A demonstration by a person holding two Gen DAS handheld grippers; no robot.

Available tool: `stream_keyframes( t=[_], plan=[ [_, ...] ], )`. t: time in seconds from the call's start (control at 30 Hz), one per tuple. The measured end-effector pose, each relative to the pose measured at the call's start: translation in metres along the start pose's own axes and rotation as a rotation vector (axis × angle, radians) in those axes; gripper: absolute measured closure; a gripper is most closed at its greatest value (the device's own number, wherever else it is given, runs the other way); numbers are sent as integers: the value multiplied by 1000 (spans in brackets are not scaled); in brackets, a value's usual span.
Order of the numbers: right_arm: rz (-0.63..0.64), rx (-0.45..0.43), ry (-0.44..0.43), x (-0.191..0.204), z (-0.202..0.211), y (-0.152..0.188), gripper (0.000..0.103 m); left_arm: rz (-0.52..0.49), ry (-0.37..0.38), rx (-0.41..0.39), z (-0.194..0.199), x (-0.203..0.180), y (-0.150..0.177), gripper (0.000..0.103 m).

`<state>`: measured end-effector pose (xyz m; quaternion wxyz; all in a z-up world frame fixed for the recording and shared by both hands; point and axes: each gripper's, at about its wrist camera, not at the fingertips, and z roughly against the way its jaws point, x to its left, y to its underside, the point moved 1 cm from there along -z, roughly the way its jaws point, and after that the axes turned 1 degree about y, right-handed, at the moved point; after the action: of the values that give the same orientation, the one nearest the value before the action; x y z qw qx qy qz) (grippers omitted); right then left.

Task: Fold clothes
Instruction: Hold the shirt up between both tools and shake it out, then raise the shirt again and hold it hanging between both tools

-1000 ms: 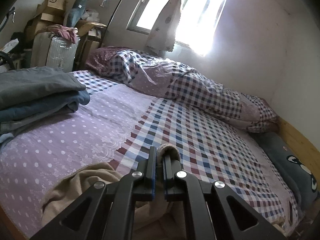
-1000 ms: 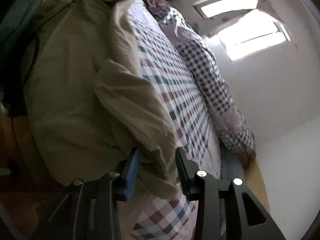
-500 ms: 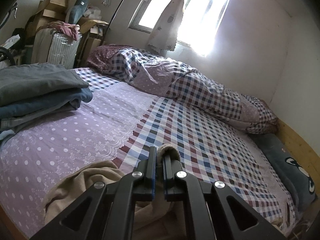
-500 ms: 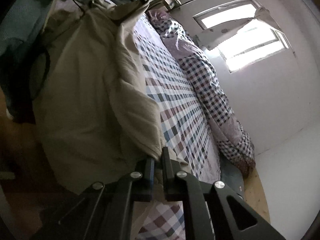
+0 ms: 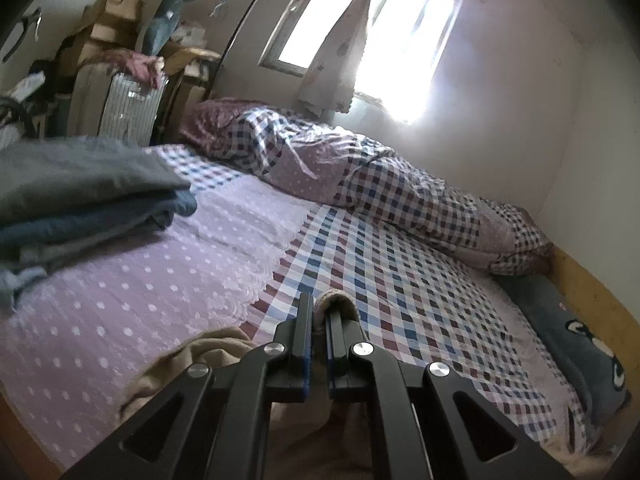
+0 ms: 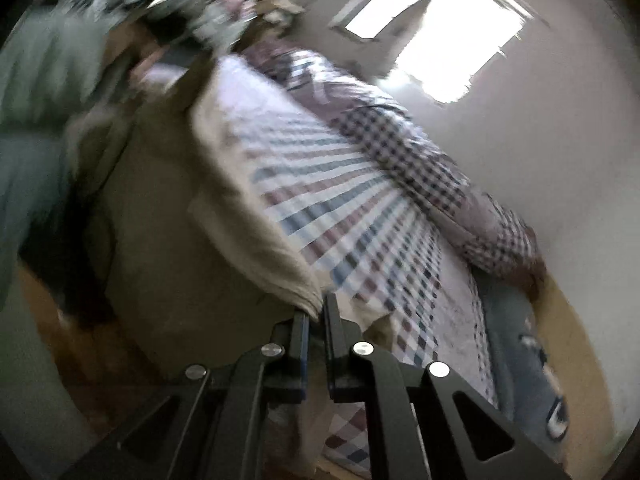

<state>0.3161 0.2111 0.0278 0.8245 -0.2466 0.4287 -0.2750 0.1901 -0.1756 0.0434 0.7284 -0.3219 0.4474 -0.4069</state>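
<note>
A beige garment lies bunched at the near edge of the bed, and my left gripper is shut on a fold of it that pokes up between the fingers. In the right wrist view the same beige garment hangs spread out beside the bed, blurred by motion. My right gripper is shut on one of its edges. The rest of the cloth drops below both grippers out of sight.
A stack of folded grey and blue clothes sits on the bed's left side. A rolled checked quilt lies along the wall under the window. Boxes and a suitcase stand at the back left. A dark blue pillow lies at the right edge.
My right gripper went from open around the beige cloth to shut on its edge, then swung, lifting the cloth. The left gripper kept its hold and shifted slightly.
</note>
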Motion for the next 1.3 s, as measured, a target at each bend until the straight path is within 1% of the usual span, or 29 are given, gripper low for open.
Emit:
stream_keyframes(
  t=[0.07,0.13,0.27,0.37,0.5,0.67,0.8,0.87,1.13,1.3],
  plan=[
    [-71,-30,29,-20,7,-12,98,-41,0,-15,14,-6,-6,99],
    [-109,-59,51,-37,13,-23,98,-64,14,-26,30,-11,-13,99],
    [-142,-120,145,-70,29,-48,99,-75,54,-81,73,-22,-45,99],
    [-156,-162,213,-95,43,-64,99,-89,86,-145,112,-35,-77,99],
    [-208,-229,307,-136,77,-83,99,-109,121,-221,165,-51,-114,99],
    [-293,-305,387,-183,124,-98,99,-145,144,-318,230,-74,-158,99],
    [-364,-368,443,-222,164,-109,99,-174,163,-383,275,-95,-183,99],
    [-374,-403,465,-236,185,-118,99,-186,174,-417,296,-105,-197,99],
    [-360,-562,581,-265,272,-158,99,-198,224,-539,379,-134,-245,99],
    [-371,-641,638,-277,319,-172,99,-199,277,-574,420,-143,-268,99]
  ],
)
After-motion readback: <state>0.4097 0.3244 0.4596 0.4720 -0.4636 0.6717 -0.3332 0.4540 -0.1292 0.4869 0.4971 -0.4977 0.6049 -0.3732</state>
